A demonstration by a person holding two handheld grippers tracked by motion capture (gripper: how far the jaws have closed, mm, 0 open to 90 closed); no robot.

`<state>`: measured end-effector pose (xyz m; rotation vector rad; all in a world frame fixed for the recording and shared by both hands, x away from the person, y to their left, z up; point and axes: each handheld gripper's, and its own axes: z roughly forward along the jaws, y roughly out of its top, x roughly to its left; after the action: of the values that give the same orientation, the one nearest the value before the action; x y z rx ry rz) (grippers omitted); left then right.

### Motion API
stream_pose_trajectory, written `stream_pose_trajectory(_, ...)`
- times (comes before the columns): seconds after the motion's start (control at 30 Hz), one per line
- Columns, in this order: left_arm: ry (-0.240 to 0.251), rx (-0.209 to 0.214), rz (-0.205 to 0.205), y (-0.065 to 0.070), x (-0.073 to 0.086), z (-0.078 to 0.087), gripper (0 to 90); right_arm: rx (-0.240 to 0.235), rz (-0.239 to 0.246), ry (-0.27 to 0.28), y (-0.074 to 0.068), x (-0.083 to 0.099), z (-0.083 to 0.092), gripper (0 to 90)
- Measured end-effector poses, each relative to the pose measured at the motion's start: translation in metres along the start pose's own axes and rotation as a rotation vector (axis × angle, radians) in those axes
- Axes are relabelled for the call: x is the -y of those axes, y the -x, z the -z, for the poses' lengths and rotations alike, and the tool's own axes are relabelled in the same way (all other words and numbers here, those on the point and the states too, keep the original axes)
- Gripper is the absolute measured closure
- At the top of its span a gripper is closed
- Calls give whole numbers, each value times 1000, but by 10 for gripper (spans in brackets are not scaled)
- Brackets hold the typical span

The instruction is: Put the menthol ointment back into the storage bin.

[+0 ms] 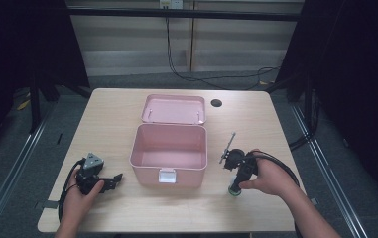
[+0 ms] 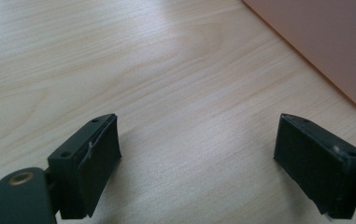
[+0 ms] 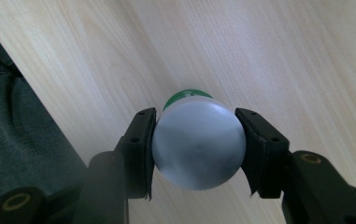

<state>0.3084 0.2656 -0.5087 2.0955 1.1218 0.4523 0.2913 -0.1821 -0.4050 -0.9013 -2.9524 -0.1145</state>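
I am working over a pale wooden table (image 1: 107, 124) where a pink box (image 1: 169, 153) is sitting open in the middle, its lid (image 1: 174, 109) lying flat on the far side. On the near right, my right gripper (image 3: 196, 144) is clenching a round white bottle (image 3: 196, 149) with a green band, pads pressing its curved sides, close above the table. The risk, I judge: the smooth round body is slipping or twisting out (only two narrow contacts), or clipping the box's rim. My left gripper (image 2: 196, 158) is resting released, near left, holding nothing.
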Motion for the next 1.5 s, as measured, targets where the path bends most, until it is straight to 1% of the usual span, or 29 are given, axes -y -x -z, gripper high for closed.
stream_pose_trajectory(0.07, 1, 0, 2, 0, 0, 0, 138, -4, 5, 1, 0, -2, 7, 507)
stream_pose_trajectory(0.13, 1, 2, 2, 0, 0, 0, 138, -5, 6, 0, 0, -3, 10, 507)
stream_pose_trajectory(0.17, 5, 0, 7, 0, 0, 0, 138, -10, 7, 6, -1, -6, 17, 506)
stream_pose_trajectory(0.27, 2, 3, 3, 0, 0, 0, 138, -11, 11, 9, -3, -11, 28, 507)
stream_pose_trajectory(0.3, 2, 3, 3, 0, 0, 0, 138, -11, 11, 9, -3, -11, 28, 507)
stream_pose_trajectory(0.33, 5, 0, 7, 0, 0, 0, 138, -12, 13, 8, -3, -12, 32, 507)
stream_pose_trajectory(0.4, 5, 3, 6, 0, 0, 0, 138, -11, 17, 12, -3, -16, 41, 507)
stream_pose_trajectory(0.43, 4, 3, 6, 0, 0, 0, 138, -7, 19, 15, -4, -20, 48, 507)
stream_pose_trajectory(0.5, 6, 4, 10, 0, 0, 0, 138, -8, 22, 16, -4, -22, 52, 508)
stream_pose_trajectory(0.53, 6, 4, 10, 0, 0, 0, 138, -8, 27, 20, -5, -25, 59, 507)
stream_pose_trajectory(0.57, 6, 4, 10, 0, 0, 0, 138, -8, 27, 20, -5, -25, 59, 507)
stream_pose_trajectory(0.7, 6, 3, 8, 0, 0, 0, 138, -6, 29, 30, -6, -33, 73, 508)
stream_pose_trajectory(0.73, 6, 3, 7, 0, 0, 0, 138, -1, 30, 31, -6, -38, 79, 508)
stream_pose_trajectory(0.77, 5, 3, 7, 0, 0, 0, 138, -1, 30, 31, -6, -38, 79, 508)
stream_pose_trajectory(0.87, 5, 3, 7, 0, 0, 0, 138, 9, 37, 32, -8, -46, 86, 508)
stream_pose_trajectory(0.9, 5, 3, 8, 0, 0, 0, 138, 16, 44, 34, -10, -52, 91, 508)
stream_pose_trajectory(0.93, 5, 3, 7, 0, 0, 0, 138, 16, 44, 34, -10, -52, 91, 508)
stream_pose_trajectory(1.03, 5, 1, 7, 0, 0, 0, 139, 22, 56, 38, -12, -61, 97, 508)
stream_pose_trajectory(1.07, 3, 4, 7, 0, 0, 0, 138, 22, 66, 41, -14, -67, 100, 508)
stream_pose_trajectory(1.1, 3, 4, 8, 0, 0, 0, 138, 22, 66, 41, -14, -67, 100, 508)
stream_pose_trajectory(1.13, 4, 4, 8, 0, 0, 0, 138, 28, 75, 46, -16, -73, 103, 508)
stream_pose_trajectory(1.2, 5, 6, 11, 0, 0, 0, 138, 28, 78, 48, -16, -75, 103, 508)
stream_pose_trajectory(1.23, 4, 5, 9, 0, 0, 0, 138, 31, 81, 51, -18, -81, 105, 508)
stream_pose_trajectory(1.3, 3, 4, 8, 0, 0, 0, 138, 34, 88, 56, -18, -84, 106, 508)
stream_pose_trajectory(1.33, 3, 5, 8, 0, 0, 0, 138, 33, 92, 63, -19, -90, 107, 508)
stream_pose_trajectory(1.37, 4, 5, 8, 0, 0, 0, 138, 33, 92, 63, -19, -90, 107, 508)
stream_pose_trajectory(1.43, 5, 7, 11, -1, 0, 0, 138, 31, 101, 74, -19, -98, 107, 508)
stream_pose_trajectory(1.47, 5, 7, 11, -1, 0, 0, 138, 31, 101, 74, -19, -98, 107, 508)
stream_pose_trajectory(1.5, 5, 7, 12, 0, 0, 0, 138, 40, 113, 73, -19, -104, 107, 508)
